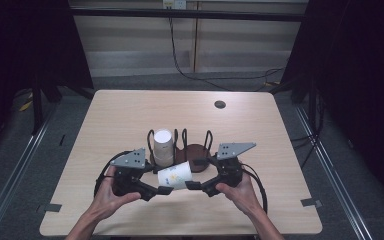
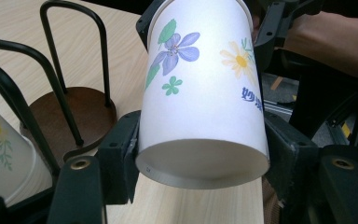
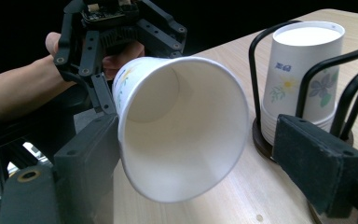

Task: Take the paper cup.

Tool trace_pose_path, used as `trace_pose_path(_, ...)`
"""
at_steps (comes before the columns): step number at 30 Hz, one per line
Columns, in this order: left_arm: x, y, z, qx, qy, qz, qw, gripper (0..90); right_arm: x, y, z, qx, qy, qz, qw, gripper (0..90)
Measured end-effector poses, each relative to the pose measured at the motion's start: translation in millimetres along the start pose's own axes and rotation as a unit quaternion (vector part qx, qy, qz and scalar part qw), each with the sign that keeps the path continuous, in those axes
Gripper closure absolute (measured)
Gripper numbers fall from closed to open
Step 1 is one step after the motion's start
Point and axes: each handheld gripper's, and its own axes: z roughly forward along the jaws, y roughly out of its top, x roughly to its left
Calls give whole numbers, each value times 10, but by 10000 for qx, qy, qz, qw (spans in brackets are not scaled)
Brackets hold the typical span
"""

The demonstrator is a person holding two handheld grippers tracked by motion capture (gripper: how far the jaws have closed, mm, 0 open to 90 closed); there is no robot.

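Paper, white with printed flowers: the paper cup (image 1: 176, 175) lies on its side in the air just above the near part of the table (image 1: 120, 112), its long axis running across between the two hands, base toward the person's left and open mouth toward the right. The left gripper (image 1: 163, 190) is clamped on the base end, a black jaw pressed to each side of it. The right gripper (image 1: 191, 185) sits at the mouth end with its jaws apart; one jaw lies against the rim, the other stands clear of it, so the left hand alone carries the cup. Just behind the cup stands a black wire cup holder (image 1: 182, 142) on a dark round wooden base, with a stack of upturned cups (image 1: 163, 146) in its left bay. Its wire loops rise close to the cup's far side and would be the thing to clear when the cup swings upright toward the empty bay.
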Motion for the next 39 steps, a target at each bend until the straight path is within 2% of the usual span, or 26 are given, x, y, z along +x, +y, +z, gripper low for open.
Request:
trace_pose_path(9,-13,0,26,-37,-61,75,9999,369,16,-8,91,87,215,-40,9997,171)
trace_pose_path(12,-4,-9,20,-55,-148,54,9999,369,17,-10,119,80,276,-26,9996,171)
trace_pose_path(15,3,-11,12,-85,-156,53,9998,369,29,1,130,68,320,-78,9994,207)
trace_pose_path(21,29,-20,16,-92,-198,26,9998,368,1,-2,119,43,410,2,9991,236)
trace_pose_path(25,46,-28,32,-45,-219,-37,9997,360,-10,-4,118,75,393,-1,9992,258)
trace_pose_path(31,67,-36,50,-45,-131,-122,9998,316,-9,11,106,93,378,-28,9992,297)
trace_pose_path(39,63,-41,44,-11,-52,-134,9999,272,12,41,113,105,362,-81,9993,313)
